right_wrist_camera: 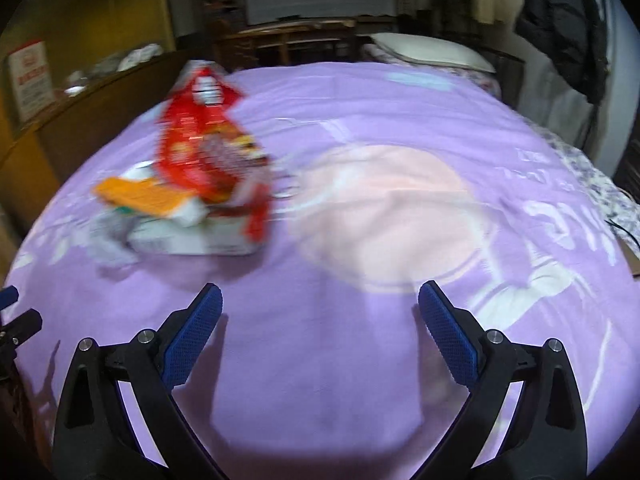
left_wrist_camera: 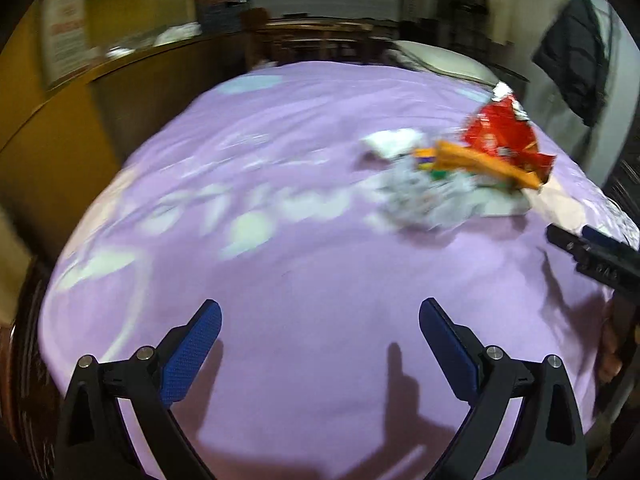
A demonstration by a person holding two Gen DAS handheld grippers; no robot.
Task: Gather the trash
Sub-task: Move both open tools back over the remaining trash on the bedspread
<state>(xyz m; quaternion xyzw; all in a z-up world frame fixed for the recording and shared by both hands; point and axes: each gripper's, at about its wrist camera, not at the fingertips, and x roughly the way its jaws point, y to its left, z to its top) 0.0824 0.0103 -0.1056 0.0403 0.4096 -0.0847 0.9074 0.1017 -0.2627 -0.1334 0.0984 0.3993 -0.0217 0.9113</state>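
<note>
A pile of trash lies on a purple blanket (left_wrist_camera: pixel 304 272). In the left wrist view it is at the upper right: a red snack bag (left_wrist_camera: pixel 500 132), an orange wrapper (left_wrist_camera: pixel 480 160), crumpled grey-white paper (left_wrist_camera: pixel 424 196) and a white piece (left_wrist_camera: pixel 390 142). In the right wrist view the red bag (right_wrist_camera: pixel 200 140), the orange wrapper (right_wrist_camera: pixel 140 196) and a white box (right_wrist_camera: pixel 192 240) sit at the upper left. My left gripper (left_wrist_camera: pixel 320 344) is open and empty, well short of the pile. My right gripper (right_wrist_camera: pixel 320 336) is open and empty, to the right of the pile; it also shows in the left wrist view (left_wrist_camera: pixel 588 252).
The blanket (right_wrist_camera: pixel 360 360) covers a bed with a white pillow (right_wrist_camera: pixel 432 50) at the far end. A wooden counter (left_wrist_camera: pixel 60 128) runs along the left. A dark jacket (right_wrist_camera: pixel 568 28) hangs at the right. Wooden furniture (right_wrist_camera: pixel 288 44) stands behind the bed.
</note>
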